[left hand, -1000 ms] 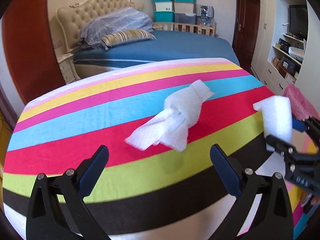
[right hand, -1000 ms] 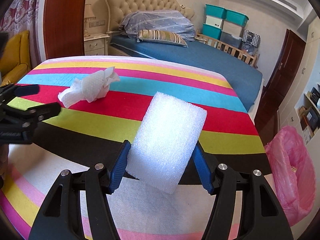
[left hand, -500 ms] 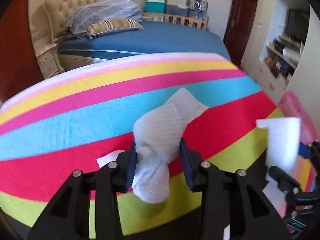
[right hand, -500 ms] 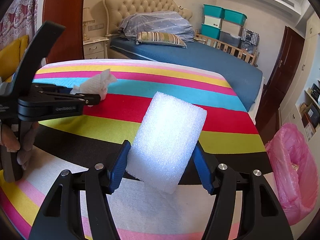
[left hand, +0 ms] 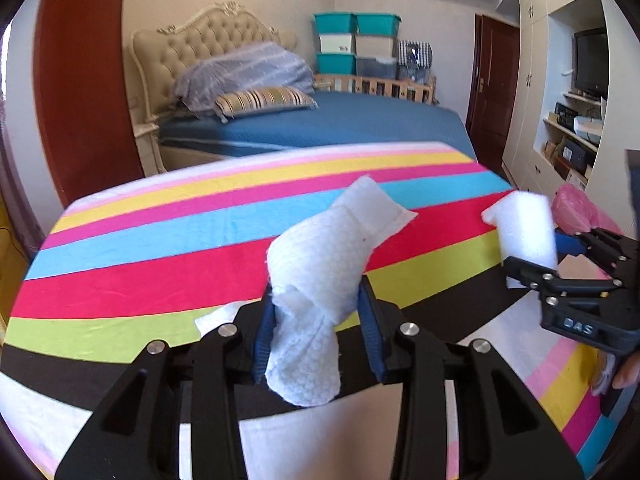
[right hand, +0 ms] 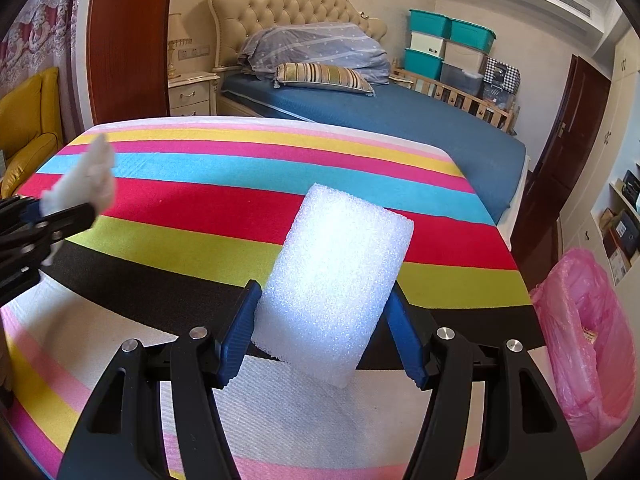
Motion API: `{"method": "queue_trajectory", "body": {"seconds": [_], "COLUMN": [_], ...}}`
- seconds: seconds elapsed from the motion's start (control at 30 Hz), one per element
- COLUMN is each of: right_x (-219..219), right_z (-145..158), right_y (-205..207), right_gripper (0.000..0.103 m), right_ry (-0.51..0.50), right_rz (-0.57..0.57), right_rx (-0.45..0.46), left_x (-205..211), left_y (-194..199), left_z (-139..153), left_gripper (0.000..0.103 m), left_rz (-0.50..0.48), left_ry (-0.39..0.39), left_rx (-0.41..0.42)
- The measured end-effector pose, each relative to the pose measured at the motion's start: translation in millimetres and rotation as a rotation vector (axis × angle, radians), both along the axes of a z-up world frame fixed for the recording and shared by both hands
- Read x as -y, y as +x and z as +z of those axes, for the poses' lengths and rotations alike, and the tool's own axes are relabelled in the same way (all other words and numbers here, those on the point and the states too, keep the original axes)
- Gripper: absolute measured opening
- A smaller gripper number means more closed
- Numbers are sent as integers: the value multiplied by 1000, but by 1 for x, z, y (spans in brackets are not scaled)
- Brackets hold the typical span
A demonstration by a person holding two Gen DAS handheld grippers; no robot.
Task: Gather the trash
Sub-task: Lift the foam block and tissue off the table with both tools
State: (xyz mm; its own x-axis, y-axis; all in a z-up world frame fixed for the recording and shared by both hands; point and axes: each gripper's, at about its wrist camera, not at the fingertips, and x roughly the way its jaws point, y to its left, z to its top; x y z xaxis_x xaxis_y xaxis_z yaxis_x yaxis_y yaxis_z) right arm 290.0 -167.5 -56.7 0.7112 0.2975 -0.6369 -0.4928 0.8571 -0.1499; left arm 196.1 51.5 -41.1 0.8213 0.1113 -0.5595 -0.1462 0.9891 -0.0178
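**Both tongs hold trash, ready for the pink bag**

The left tongs (left hand: 318,332) have just squeezed shut on a crumpled paper towel (left hand: 324,264). The blue pads press its middle, and it is lifted off the striped desk (left hand: 160,240). The towel is soft, light and floppy. One end droops down in front of the pads and the other end sticks up and away, toward the bed (left hand: 340,128). Its long way runs from near to far, tipped up. The middle looks like a good spot to hold, because a loose end could tear or slip out.

The right tongs (right hand: 324,336) are closed on a white foam block (right hand: 336,280). The pads hold its two sides near the bottom end. The block is light and squashy, so I think a gentle squeeze is enough. It stands nearly upright, leaning a bit to the right, with its long way pointing up.

Farther off, past the right edge of the desk, a bin with a pink bag (right hand: 588,344) stands open on the floor. Both pieces probably go in there next.
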Motion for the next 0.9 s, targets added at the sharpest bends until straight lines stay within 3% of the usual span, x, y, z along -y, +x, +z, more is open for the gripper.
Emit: {"method": "queue_trajectory", "body": {"seconds": [0.1, 0.2, 0.43, 0.9], "right_x": [0, 0, -5, -10], "right_z": [0, 1, 3, 5], "right_y": [0, -2, -11, -46], "right_gripper": [60, 60, 60, 60], "right_ry": [2, 7, -7, 51], "right_rz": [1, 9, 38, 107], "right_rx": [1, 10, 57, 46], "left_x": [5, 10, 8, 10], "left_y": [-10, -9, -15, -24], "left_z": [4, 2, 3, 5], "left_gripper": [38, 38, 38, 38], "left_rz": [10, 8, 36, 34], "left_ry": [36, 57, 26, 35], "left_rx": [43, 32, 48, 98]}}
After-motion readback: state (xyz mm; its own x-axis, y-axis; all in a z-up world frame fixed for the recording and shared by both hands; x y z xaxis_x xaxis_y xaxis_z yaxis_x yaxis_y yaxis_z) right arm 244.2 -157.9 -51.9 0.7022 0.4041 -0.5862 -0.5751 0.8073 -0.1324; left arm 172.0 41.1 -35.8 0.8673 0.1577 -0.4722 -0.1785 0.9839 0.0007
